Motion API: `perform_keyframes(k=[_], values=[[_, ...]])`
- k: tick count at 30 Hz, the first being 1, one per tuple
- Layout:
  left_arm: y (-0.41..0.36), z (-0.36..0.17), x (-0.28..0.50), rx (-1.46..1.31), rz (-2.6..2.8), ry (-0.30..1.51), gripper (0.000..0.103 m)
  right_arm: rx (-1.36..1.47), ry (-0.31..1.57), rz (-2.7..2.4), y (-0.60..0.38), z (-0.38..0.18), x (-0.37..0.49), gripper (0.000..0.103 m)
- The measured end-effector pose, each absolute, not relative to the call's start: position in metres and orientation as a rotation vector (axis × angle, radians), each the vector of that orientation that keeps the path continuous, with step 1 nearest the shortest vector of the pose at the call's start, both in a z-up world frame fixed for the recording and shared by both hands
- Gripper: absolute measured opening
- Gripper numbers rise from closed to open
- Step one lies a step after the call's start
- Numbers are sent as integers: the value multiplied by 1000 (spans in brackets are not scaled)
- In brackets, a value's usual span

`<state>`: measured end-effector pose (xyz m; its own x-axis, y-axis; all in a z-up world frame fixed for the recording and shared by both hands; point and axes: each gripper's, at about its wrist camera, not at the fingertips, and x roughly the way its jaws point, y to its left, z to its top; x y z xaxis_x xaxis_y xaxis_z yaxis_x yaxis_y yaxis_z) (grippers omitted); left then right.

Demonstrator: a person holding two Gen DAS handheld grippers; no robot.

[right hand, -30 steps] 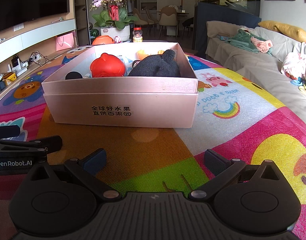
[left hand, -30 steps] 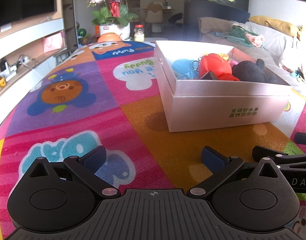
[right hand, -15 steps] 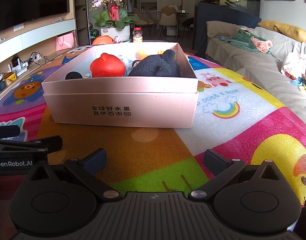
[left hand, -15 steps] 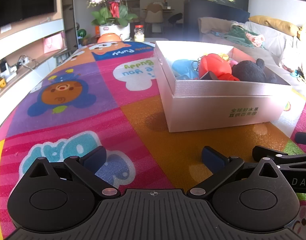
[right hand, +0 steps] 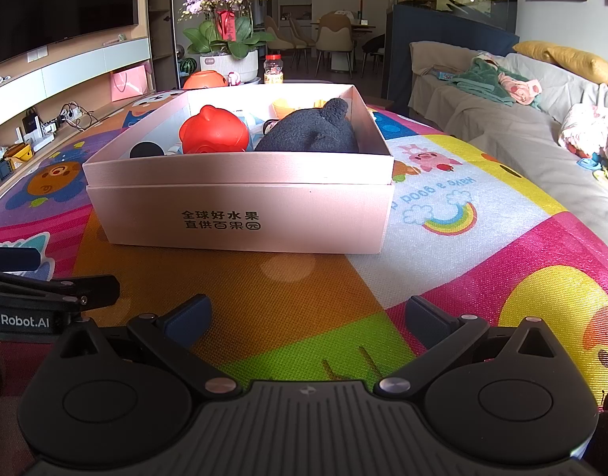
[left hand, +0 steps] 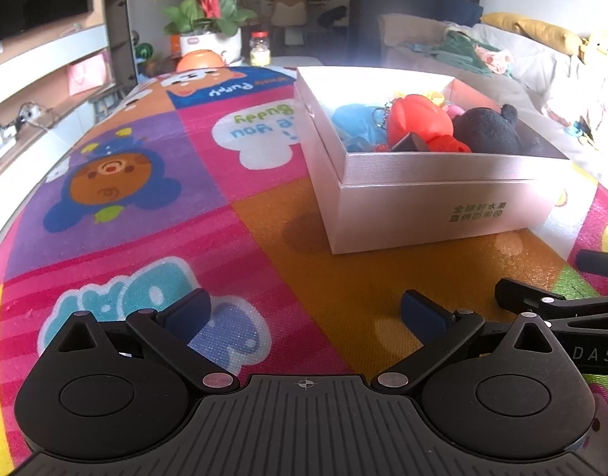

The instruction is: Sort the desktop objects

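Note:
A pale pink cardboard box [right hand: 240, 218] with dark printed characters stands on a colourful cartoon mat [right hand: 442, 261]. It holds a red toy [right hand: 214, 131], a black plush toy [right hand: 309, 131], a small black round object [right hand: 146, 150] and other small items. In the left wrist view the box [left hand: 442, 206] is ahead to the right, with the red toy [left hand: 419, 123], black plush [left hand: 488, 133] and something blue [left hand: 353, 123] inside. My left gripper [left hand: 305, 315] is open and empty over the mat. My right gripper [right hand: 307, 317] is open and empty, just in front of the box.
A flower pot [right hand: 228, 61], a jar [right hand: 273, 69] and an orange round object [right hand: 204, 79] stand beyond the mat's far end. A sofa [right hand: 502, 119] with clothes runs along the right. A TV shelf [right hand: 46, 91] runs along the left.

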<state>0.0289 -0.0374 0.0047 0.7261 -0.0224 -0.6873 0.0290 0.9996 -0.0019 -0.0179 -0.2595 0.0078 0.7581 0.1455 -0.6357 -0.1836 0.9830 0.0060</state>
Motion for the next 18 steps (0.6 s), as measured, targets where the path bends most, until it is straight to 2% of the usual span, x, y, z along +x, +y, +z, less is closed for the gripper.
perform_keyframes(k=[18], values=[[-36,5,25,3,-4,749,103,-58,687,179,-260,8,-18,103]])
